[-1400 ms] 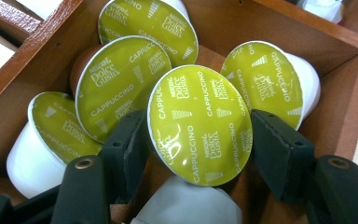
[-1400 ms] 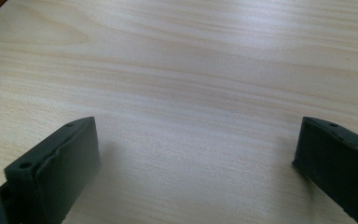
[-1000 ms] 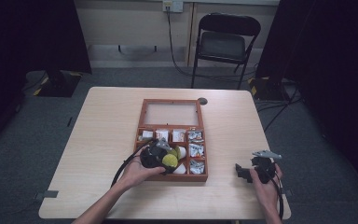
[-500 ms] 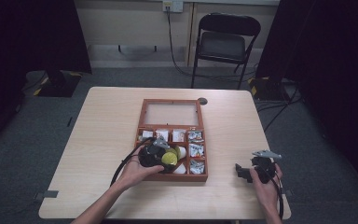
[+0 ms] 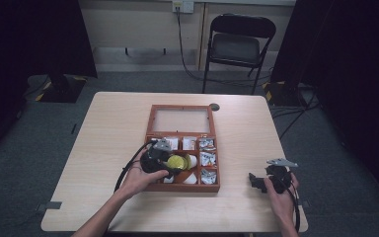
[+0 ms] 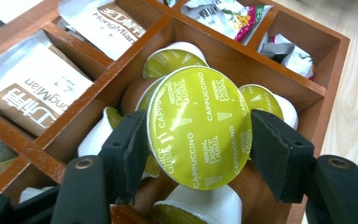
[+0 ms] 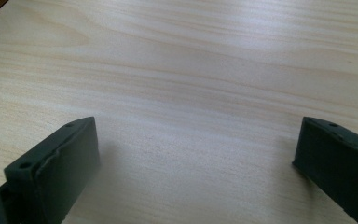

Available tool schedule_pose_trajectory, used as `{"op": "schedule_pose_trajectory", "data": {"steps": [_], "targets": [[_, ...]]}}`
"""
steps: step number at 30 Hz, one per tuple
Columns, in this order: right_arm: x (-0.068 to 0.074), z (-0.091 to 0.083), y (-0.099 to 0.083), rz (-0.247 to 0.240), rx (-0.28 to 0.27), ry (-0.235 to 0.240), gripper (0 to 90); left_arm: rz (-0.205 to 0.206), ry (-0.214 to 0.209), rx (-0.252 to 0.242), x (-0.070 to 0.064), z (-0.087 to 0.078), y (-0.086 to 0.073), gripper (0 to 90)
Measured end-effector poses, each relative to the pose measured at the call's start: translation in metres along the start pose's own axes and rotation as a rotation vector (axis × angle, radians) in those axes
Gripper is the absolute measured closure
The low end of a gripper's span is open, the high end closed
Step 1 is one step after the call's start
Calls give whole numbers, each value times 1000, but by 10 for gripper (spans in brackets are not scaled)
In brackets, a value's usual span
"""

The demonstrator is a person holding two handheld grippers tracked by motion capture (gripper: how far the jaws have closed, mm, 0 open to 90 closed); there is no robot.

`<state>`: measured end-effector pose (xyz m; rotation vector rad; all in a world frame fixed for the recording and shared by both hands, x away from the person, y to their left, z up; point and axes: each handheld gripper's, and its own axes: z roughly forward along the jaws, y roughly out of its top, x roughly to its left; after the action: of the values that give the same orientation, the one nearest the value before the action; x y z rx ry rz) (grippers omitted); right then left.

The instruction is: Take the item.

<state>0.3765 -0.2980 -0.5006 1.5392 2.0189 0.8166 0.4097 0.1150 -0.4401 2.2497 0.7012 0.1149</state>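
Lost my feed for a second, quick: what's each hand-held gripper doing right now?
Left hand-held gripper: closed on a green-lidded capsule over the wooden box.
Right hand-held gripper: open, empty, over the table.

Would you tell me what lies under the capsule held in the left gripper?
Under the cappuccino capsule clamped by the left gripper lie more green-lidded capsules in the same compartment of the wooden box. The held lid covers most of them and the compartment floor.
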Motion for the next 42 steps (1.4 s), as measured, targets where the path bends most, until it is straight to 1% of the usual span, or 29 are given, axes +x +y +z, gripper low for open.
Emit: {"op": "schedule_pose_trajectory", "data": {"steps": [1, 5, 6, 9, 12, 13, 19, 22, 23, 26, 27, 31, 34, 36, 41, 42], "targets": [[0, 0, 0, 0, 0, 0, 0, -4, 2, -16, 0, 0, 0, 386], [0, 0, 0, 0, 0, 0, 0, -4, 0, -35, 1, -5, 2, 386], [0, 0, 0, 0, 0, 0, 0, -3, 0, -29, 1, -7, 2, 386], [0, 0, 0, 0, 0, 0, 0, 4, 2, -38, 1, -10, 3, 386], [0, 0, 0, 0, 0, 0, 0, 0, 5, -49, 2, -14, 3, 386], [0, 0, 0, 0, 0, 0, 0, 6, 6, -50, 3, -16, 3, 386], [0, 0, 0, 0, 0, 0, 0, -4, 18, -74, 8, -22, 2, 386], [0, 0, 0, 0, 0, 0, 0, -3, 14, -69, 9, -24, 2, 386], [0, 0, 0, 0, 0, 0, 0, -9, 15, -74, 9, -24, 2, 386], [0, 0, 0, 0, 0, 0, 0, 1, 17, -74, 11, -27, 2, 386], [0, 0, 0, 0, 0, 0, 0, -4, 16, -77, 11, -27, 2, 386], [0, 0, 0, 0, 0, 0, 0, -1, 19, -76, 12, -31, 1, 386], [0, 0, 0, 0, 0, 0, 0, -6, 20, -82, 15, -35, 2, 386], [0, 0, 0, 0, 0, 0, 0, -8, 24, -98, 18, -40, 1, 386], [0, 0, 0, 0, 0, 0, 0, -34, 37, -117, 25, -50, -2, 386], [0, 0, 0, 0, 0, 0, 0, -34, 40, -121, 27, -52, -2, 386]]}}
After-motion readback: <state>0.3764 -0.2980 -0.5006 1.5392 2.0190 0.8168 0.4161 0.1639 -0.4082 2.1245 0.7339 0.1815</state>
